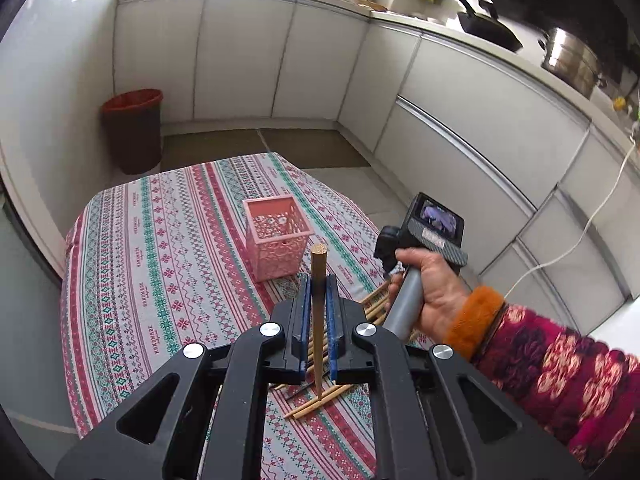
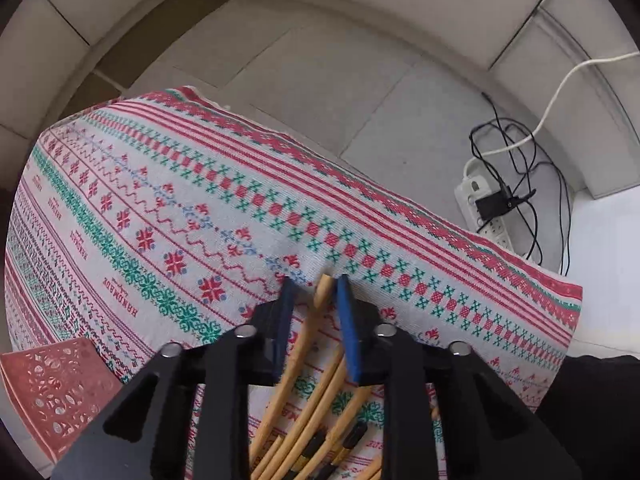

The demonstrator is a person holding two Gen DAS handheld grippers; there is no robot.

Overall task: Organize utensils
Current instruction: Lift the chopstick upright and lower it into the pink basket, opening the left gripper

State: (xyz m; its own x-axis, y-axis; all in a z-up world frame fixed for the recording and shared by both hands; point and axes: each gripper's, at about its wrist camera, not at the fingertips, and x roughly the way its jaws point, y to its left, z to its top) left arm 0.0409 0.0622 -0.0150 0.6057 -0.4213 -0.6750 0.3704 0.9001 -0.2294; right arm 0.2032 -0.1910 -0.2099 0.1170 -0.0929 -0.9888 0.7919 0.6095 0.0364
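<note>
Pink basket point(image 1: 277, 236) stands on striped cloth point(image 1: 160, 264). Left gripper point(image 1: 319, 280) squeezes one chopstick point(image 1: 319, 312), lifted upright above table, just near basket. Right gripper point(image 2: 314, 284) open narrow around chopstick tip point(image 2: 323, 294) in chopstick pile point(image 2: 320, 412).

Patterned tablecloth point(image 1: 160, 240) covers table. Beyond it: white cabinets point(image 1: 240, 52), tiled floor point(image 1: 248, 142), red-lined bin point(image 1: 133, 130) far left. Power strip point(image 2: 486, 210) on floor right of table. Bright counter, possibly window-lit.
</note>
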